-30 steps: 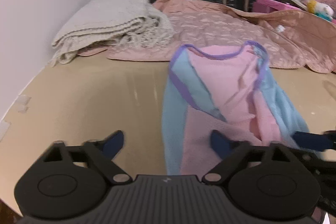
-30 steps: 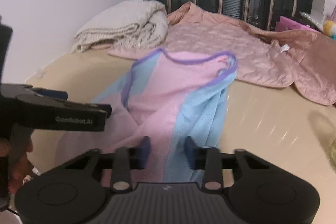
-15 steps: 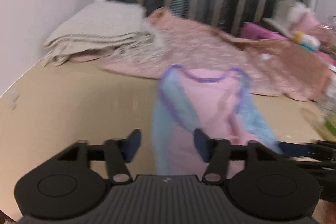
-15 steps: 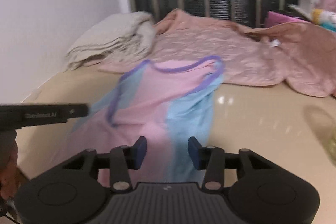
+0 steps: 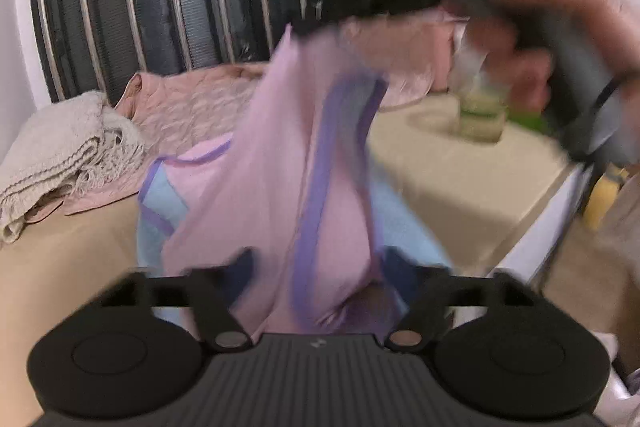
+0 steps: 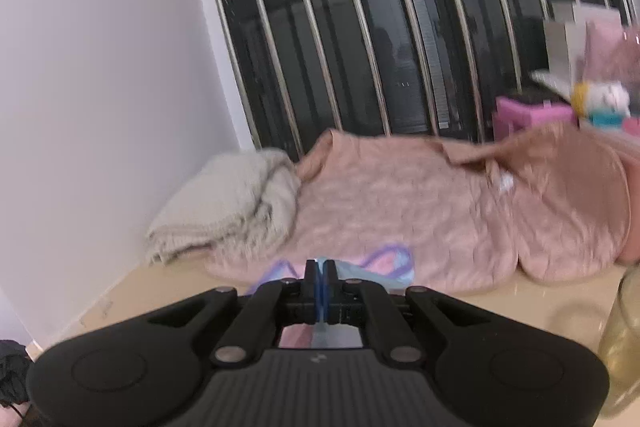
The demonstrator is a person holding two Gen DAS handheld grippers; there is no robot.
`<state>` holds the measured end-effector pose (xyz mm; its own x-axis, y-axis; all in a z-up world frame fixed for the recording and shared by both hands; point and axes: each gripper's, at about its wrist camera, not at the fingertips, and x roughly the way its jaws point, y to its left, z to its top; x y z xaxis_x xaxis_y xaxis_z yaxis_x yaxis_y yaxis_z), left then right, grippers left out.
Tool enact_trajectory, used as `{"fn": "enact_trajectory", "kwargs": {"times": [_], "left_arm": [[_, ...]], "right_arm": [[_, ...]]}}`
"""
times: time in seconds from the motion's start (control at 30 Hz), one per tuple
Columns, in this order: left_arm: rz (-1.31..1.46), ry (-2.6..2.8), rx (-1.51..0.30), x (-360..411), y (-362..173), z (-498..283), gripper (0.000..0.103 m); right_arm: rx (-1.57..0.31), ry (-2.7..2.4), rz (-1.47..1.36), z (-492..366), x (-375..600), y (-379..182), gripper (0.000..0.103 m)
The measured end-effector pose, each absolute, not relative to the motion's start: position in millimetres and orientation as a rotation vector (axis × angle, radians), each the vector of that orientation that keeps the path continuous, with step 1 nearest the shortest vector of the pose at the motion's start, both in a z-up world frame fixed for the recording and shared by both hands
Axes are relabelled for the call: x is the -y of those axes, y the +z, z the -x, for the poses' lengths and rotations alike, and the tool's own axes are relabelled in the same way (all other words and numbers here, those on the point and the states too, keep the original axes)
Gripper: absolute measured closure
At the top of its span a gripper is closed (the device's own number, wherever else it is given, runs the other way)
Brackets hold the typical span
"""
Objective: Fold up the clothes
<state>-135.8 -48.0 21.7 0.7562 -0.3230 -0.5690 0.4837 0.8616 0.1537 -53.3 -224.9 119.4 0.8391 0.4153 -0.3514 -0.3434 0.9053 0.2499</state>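
Garment point(image 5: 280, 187), flat on the beige table point(image 5: 60, 259) a second ago, now hangs lifted in a bunched drape, only its far end resting on the surface. Left gripper point(image 5: 316, 267): jaws closing, pink fabric bunched between them. Right gripper point(image 6: 321, 273): clenched on a thin edge of the cloth, raised above the table. Material is pink with light blue side panels and purple trim. Beyond lie a grey knit blanket point(image 6: 224, 211) and pink quilt point(image 6: 420, 207).
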Motion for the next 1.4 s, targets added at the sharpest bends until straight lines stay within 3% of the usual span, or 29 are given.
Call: {"fn": "enact_trajectory", "kwargs": {"times": [0.03,0.13,0.17,0.2,0.27,0.33,0.37,0.57,0.6,0.63,0.67,0.7,0.77,0.93,1.03,1.07,1.23,1.4], "left_arm": [[-0.288,-0.417,-0.568,45.2,21.5,128.6,0.094],[-0.172,-0.313,-0.552,23.7,29.2,105.8,0.094],[-0.134,-0.274,-0.547,15.8,31.8,98.6,0.094],[-0.097,-0.229,-0.545,6.6,34.8,92.3,0.094],[-0.048,-0.173,-0.522,-8.3,38.9,91.1,0.089],[-0.034,-0.165,-0.522,-15.7,37.7,98.9,0.062],[-0.033,-0.169,-0.53,-18.1,36.0,103.6,0.058],[-0.087,-0.214,-0.603,-11.0,22.9,118.5,0.053],[-0.093,-0.21,-0.607,-8.2,20.3,116.9,0.06],[-0.098,-0.205,-0.611,-5.4,17.7,115.3,0.084],[-0.101,-0.197,-0.608,-4.3,16.5,114.5,0.095],[-0.101,-0.181,-0.594,-6.1,17.5,115.2,0.096],[-0.081,-0.147,-0.554,-14.7,23.6,121.4,0.096],[-0.019,-0.107,-0.488,-40.8,44.6,141.6,0.096],[-0.068,-0.114,-0.479,-33.2,46.7,145.5,0.095],[-0.082,-0.118,-0.477,-30.0,45.7,145.9,0.095],[-0.045,-0.161,-0.441,-29.8,51.7,139.7,0.1],[-0.019,-0.214,-0.303,-27.7,95.0,124.6,0.101]], "right_arm": [[-0.4,0.407,-0.176,54.2,223.9,123.2,0.102],[-0.383,0.386,-0.142,46.8,219.6,126.7,0.101],[-0.397,0.35,-0.114,41.7,216.9,123.7,0.095],[-0.422,0.3,-0.074,36.5,213.8,119.2,0.081],[-0.451,0.213,0.023,39.7,207.1,108.6,0.068],[-0.42,0.254,0.099,63.6,203.2,94.8,0.064],[-0.459,0.295,0.103,72.0,201.1,84.8,0.058],[-0.633,0.418,0.106,102.0,183.3,39.7,0.059],[-0.648,0.415,0.095,99.6,180.6,36.5,0.06],[-0.664,0.411,0.086,97.3,177.9,33.1,0.064],[-0.677,0.401,0.094,95.3,175.4,29.1,0.085],[-0.686,0.389,0.105,94.1,172.9,25.7,0.1],[-0.651,0.342,0.144,100.8,172.7,25.1,0.1],[-0.577,0.254,0.119,122.0,197.3,40.9,0.098],[-0.543,0.327,0.158,132.2,186.4,43.1,0.076],[-0.534,0.358,0.176,134.7,180.4,42.6,0.062],[-0.523,0.445,0.306,132.0,149.3,34.7,0.061],[-0.567,0.441,0.264,104.7,139.3,32.0,0.063]]}}
